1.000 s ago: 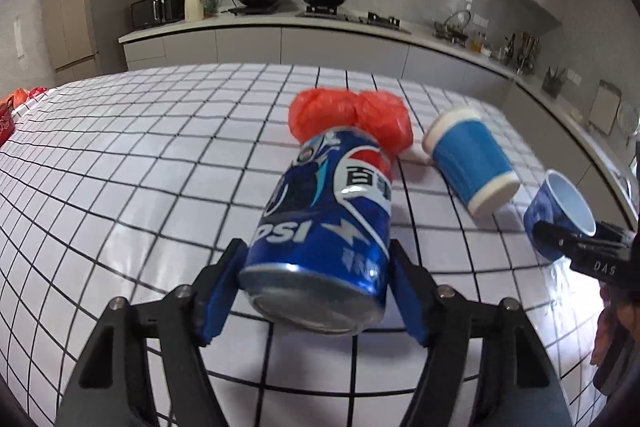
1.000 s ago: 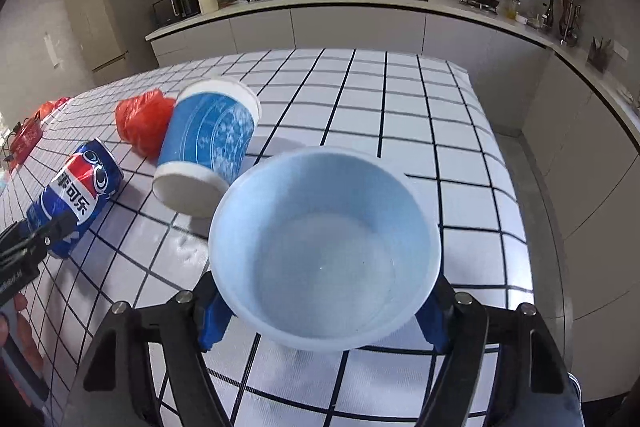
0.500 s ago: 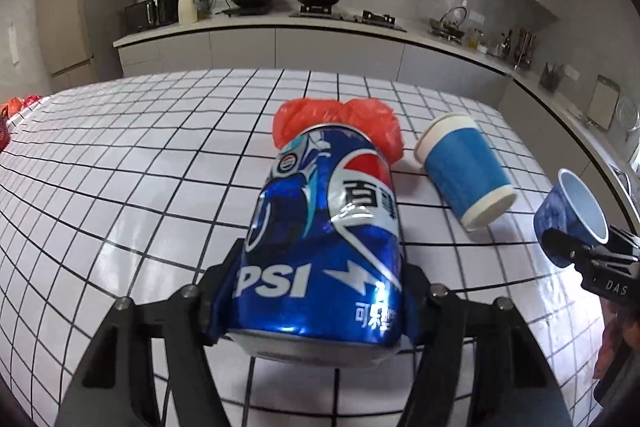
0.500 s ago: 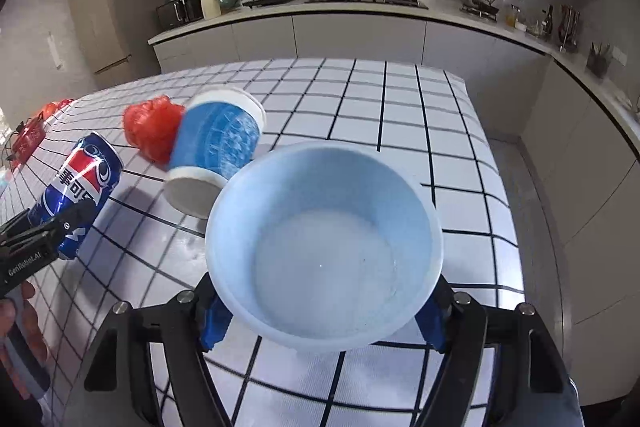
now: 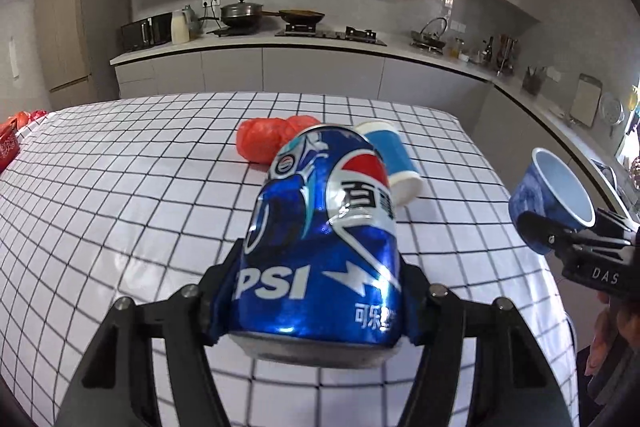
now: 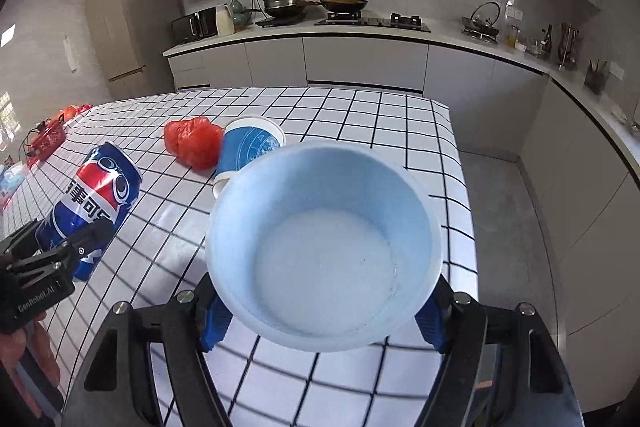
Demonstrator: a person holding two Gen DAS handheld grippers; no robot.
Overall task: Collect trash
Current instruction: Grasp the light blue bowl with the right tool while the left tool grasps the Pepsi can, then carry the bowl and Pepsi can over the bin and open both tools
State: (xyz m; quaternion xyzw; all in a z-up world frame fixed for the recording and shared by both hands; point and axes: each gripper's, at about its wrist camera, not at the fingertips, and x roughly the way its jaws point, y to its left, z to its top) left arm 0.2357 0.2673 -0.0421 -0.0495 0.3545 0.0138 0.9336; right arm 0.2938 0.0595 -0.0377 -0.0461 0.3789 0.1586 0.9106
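Both grippers loaded, held above the table [image 5: 120,187].
Left gripper [image 5: 316,303] clamps can [image 5: 324,239]; right gripper [image 6: 320,323] clamps cup [image 6: 324,247], mouth toward camera.

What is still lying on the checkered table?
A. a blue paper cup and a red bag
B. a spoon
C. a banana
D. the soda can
A: the blue paper cup lies on its side by the red plastic bag on the table, while the soda can is clamped in the left gripper.
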